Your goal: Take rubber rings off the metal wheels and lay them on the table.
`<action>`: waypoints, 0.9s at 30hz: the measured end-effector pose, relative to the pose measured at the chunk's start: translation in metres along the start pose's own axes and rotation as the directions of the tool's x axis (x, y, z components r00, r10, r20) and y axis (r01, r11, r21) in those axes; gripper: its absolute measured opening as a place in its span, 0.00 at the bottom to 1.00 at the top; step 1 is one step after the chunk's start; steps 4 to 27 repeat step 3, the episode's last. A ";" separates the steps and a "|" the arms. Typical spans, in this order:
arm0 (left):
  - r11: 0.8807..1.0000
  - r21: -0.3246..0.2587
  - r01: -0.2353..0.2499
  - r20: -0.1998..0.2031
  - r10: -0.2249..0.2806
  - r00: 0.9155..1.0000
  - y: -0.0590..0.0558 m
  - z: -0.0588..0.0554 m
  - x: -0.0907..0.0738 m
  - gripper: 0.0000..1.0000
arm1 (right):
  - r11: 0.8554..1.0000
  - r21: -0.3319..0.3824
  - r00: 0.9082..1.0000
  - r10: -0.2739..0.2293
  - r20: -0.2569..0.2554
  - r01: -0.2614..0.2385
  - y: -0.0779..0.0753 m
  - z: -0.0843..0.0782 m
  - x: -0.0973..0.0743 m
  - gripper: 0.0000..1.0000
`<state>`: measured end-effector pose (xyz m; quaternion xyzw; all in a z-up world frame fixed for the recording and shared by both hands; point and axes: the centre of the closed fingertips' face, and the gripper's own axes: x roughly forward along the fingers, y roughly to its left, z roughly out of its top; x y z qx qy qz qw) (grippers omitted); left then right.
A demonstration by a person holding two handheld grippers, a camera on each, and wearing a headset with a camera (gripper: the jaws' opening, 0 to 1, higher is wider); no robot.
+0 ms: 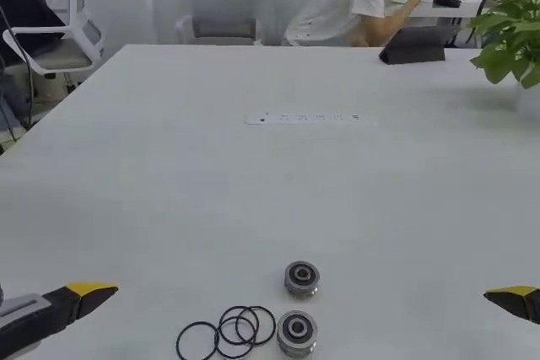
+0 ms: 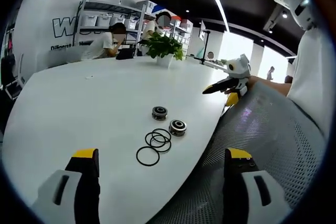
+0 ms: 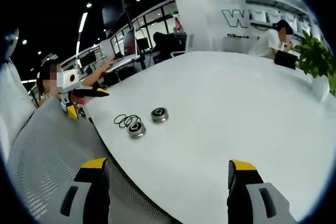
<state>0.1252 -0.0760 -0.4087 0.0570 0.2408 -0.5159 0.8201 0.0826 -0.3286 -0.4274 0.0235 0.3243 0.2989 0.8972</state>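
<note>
Two metal wheels lie near the table's front edge, one (image 1: 302, 279) behind the other (image 1: 296, 331). Several loose black rubber rings (image 1: 228, 332) overlap just left of the nearer wheel. My left gripper (image 1: 84, 294) hovers at the bottom left and my right gripper (image 1: 513, 299) at the bottom right, both well away from the wheels. In the left gripper view the left gripper (image 2: 160, 154) stands open and empty, with the rings (image 2: 156, 142) and wheels (image 2: 178, 127) ahead. In the right gripper view the right gripper (image 3: 168, 164) is open and empty too, facing the wheels (image 3: 136, 128).
A white power strip (image 1: 304, 118) lies mid-table. A potted plant (image 1: 510, 35) and a dark stand (image 1: 413, 52) sit at the far right. A person (image 1: 354, 2) sits behind the table, chairs (image 1: 59, 40) at the left. A mesh chair back (image 2: 252, 129) is by the table's near edge.
</note>
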 end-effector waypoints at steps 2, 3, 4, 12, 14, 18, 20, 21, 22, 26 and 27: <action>1.000 0.001 0.003 -0.003 -0.003 1.000 -0.001 0.000 -0.001 0.97 | 1.000 0.004 1.000 0.005 0.003 -0.005 0.003 0.002 -0.003 0.87; 1.000 0.002 0.004 -0.005 -0.004 1.000 -0.002 0.000 -0.001 0.97 | 1.000 0.002 1.000 0.005 0.005 -0.005 0.004 0.003 -0.003 0.84; 1.000 0.002 0.004 -0.005 -0.004 1.000 -0.002 0.000 -0.001 0.97 | 1.000 0.002 1.000 0.005 0.005 -0.005 0.004 0.003 -0.003 0.84; 1.000 0.002 0.004 -0.005 -0.004 1.000 -0.002 0.000 -0.001 0.97 | 1.000 0.002 1.000 0.005 0.005 -0.005 0.004 0.003 -0.003 0.84; 1.000 0.002 0.004 -0.005 -0.004 1.000 -0.002 0.000 -0.001 0.97 | 1.000 0.002 1.000 0.005 0.005 -0.005 0.004 0.003 -0.003 0.84; 1.000 0.002 0.004 -0.005 -0.004 1.000 -0.002 0.000 -0.001 0.97 | 1.000 0.002 1.000 0.005 0.005 -0.005 0.004 0.003 -0.003 0.84; 1.000 0.002 0.004 -0.005 -0.004 1.000 -0.002 0.000 -0.001 0.97 | 1.000 0.002 1.000 0.005 0.005 -0.005 0.004 0.003 -0.003 0.84; 1.000 0.002 0.004 -0.005 -0.004 1.000 -0.002 0.000 -0.001 0.97 | 1.000 0.002 1.000 0.005 0.005 -0.005 0.004 0.003 -0.003 0.84; 1.000 0.002 0.004 -0.005 -0.004 1.000 -0.002 0.000 -0.001 0.97 | 1.000 0.002 1.000 0.005 0.005 -0.005 0.004 0.003 -0.003 0.84; 1.000 0.002 0.004 -0.005 -0.004 1.000 -0.002 0.000 -0.001 0.97 | 1.000 0.002 1.000 0.005 0.005 -0.005 0.004 0.003 -0.003 0.84; 1.000 0.002 0.004 -0.005 -0.004 1.000 -0.002 0.000 -0.001 0.97 | 1.000 0.002 1.000 0.005 0.005 -0.005 0.004 0.003 -0.003 0.84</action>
